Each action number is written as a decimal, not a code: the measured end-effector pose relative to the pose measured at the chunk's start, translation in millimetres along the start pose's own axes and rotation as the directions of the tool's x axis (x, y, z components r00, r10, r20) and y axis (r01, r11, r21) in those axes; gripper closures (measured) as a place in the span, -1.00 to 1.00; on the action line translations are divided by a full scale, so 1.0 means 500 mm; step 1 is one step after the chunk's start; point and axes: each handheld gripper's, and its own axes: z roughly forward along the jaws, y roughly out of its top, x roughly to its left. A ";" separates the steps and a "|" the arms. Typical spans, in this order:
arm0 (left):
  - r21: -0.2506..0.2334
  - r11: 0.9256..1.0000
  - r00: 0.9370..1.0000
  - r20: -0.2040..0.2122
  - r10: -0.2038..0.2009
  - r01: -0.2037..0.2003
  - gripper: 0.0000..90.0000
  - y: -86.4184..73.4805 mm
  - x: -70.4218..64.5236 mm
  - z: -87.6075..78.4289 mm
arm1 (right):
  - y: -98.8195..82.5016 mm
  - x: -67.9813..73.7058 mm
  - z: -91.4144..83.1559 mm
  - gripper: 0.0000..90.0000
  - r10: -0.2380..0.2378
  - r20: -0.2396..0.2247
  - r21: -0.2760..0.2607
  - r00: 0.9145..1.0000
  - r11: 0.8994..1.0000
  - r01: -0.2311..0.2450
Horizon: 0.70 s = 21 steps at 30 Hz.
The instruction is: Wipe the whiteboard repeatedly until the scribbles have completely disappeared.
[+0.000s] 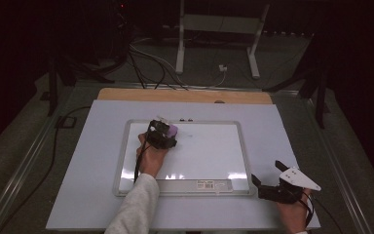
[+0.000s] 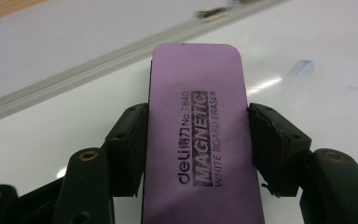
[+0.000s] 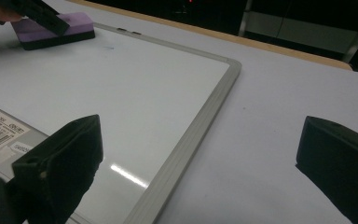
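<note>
**Eraser clamped near the board's far edge, a blue smudge just ahead**

My left gripper (image 1: 161,135) has its jaws clamped on the long sides of the purple eraser (image 2: 198,135), which sits flat on the whiteboard (image 1: 204,151) near its far edge, toward the far-left corner. The eraser's long axis runs straight out along the jaws, pointing at the frame on the board's far edge. In the left gripper view, a faint blue mark (image 2: 300,69) lies on the board beyond the eraser's front end and off to its right, just apart from it. I judge the next wipe has to travel that way, sideways across the eraser's length as much as forward. My right gripper (image 1: 272,187) rests off the board at the near-right corner of the surface, jaws apart and holding nothing, well away from the mark; the left hand is plainly the nearer one.
</note>
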 end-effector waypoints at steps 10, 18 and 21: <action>-0.006 0.999 0.999 0.042 0.035 -0.035 -0.06 0.028 -0.051 0.019 | -0.001 -0.003 -0.001 -0.98 0.006 0.002 -0.002 1.000 1.000 -0.006; -0.036 0.990 0.977 0.157 0.144 -0.140 -0.06 0.033 -0.153 0.015 | 0.001 -0.001 0.000 -0.98 0.001 0.001 -0.002 1.000 1.000 -0.001; -0.029 0.992 0.978 0.166 0.128 -0.125 -0.06 0.035 -0.145 0.018 | 0.001 0.000 -0.001 -0.98 -0.002 0.001 -0.002 1.000 1.000 0.002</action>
